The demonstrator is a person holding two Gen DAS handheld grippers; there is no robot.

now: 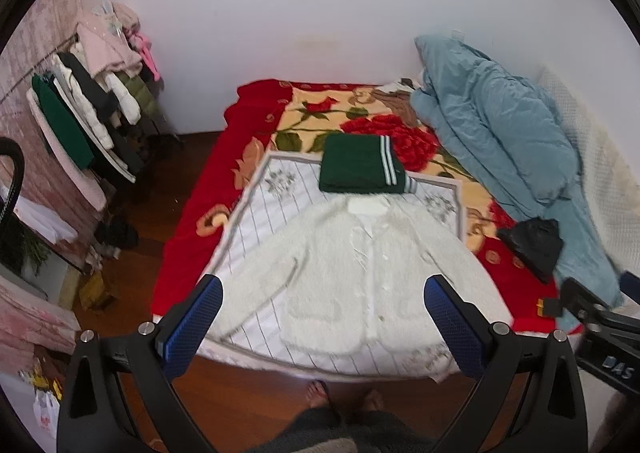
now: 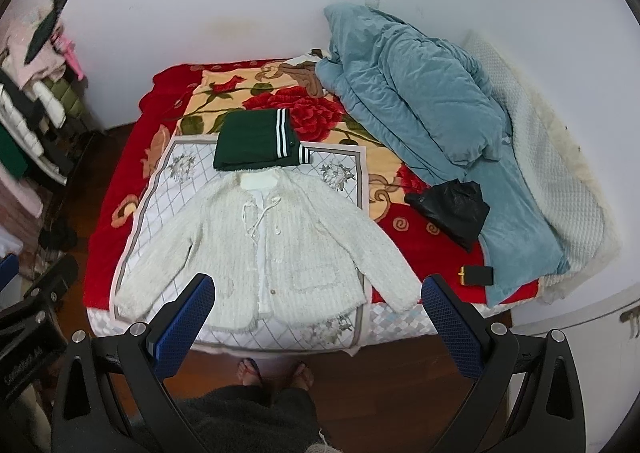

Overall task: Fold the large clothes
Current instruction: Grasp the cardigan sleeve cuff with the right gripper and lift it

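Both grippers up in the air over the foot of the bed, nothing in them. Left gripper (image 1: 322, 293) jaws spread wide, right gripper (image 2: 318, 291) same.

White cardigan (image 2: 264, 237) lies flat, front up, on the checked mat (image 2: 180, 189). Long axis runs along the bed: hem at the near edge, collar pointing toward the wall. Both sleeves angle out and down; the right cuff hangs past the mat onto the red blanket (image 2: 120, 189), near the bed edge.

Just beyond the collar, touching it: folded green sweater (image 2: 256, 143), striped band on its right side.

Right of the cardigan: black bag (image 2: 452, 213), then the blue duvet (image 2: 420, 109) heaped along the wall side. Small black-and-yellow thing at the duvet's near end, can't identify.

Left view is blurred; cardigan's ties and buttons barely readable there.

Free bed surface only left of the mat; clothes rack (image 1: 92, 113) stands beyond that, across the floor.
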